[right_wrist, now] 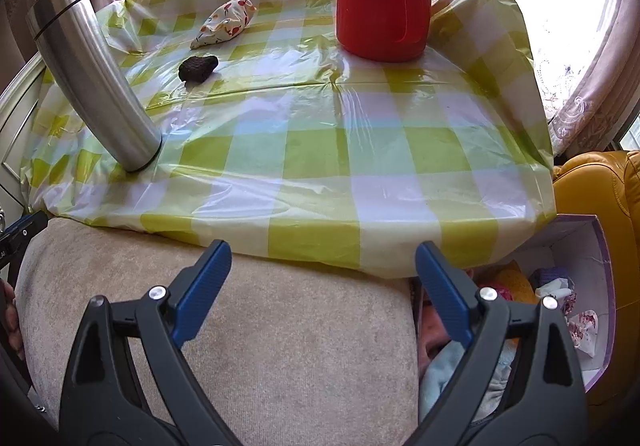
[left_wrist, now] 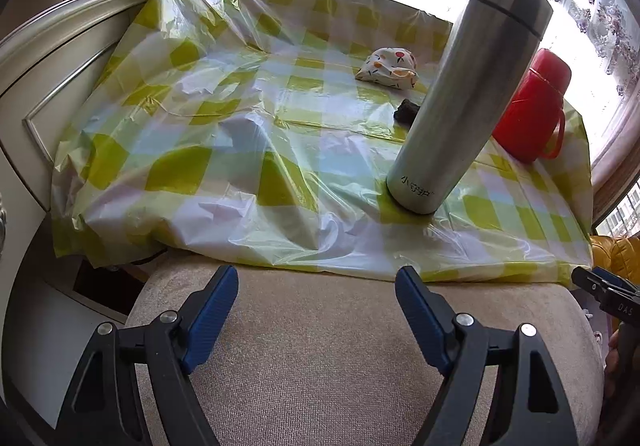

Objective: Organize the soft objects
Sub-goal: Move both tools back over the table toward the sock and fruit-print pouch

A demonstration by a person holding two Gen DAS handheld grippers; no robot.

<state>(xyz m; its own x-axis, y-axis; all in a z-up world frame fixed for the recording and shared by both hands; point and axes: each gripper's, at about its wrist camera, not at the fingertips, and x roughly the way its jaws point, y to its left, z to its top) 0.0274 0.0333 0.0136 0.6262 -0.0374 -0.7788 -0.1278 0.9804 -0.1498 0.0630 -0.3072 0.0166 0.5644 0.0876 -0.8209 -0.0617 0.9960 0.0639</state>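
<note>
Both grippers, left (left_wrist: 316, 288) and right (right_wrist: 323, 262), gape empty; pouch (right_wrist: 224, 21) and dark lump (right_wrist: 198, 67) lie unsorted, while the box (right_wrist: 600, 266) holds some.

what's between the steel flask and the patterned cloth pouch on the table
The small dark lump lies between the steel flask and the patterned pouch, resting on the checked tablecloth; the right wrist view shows it best.
</note>
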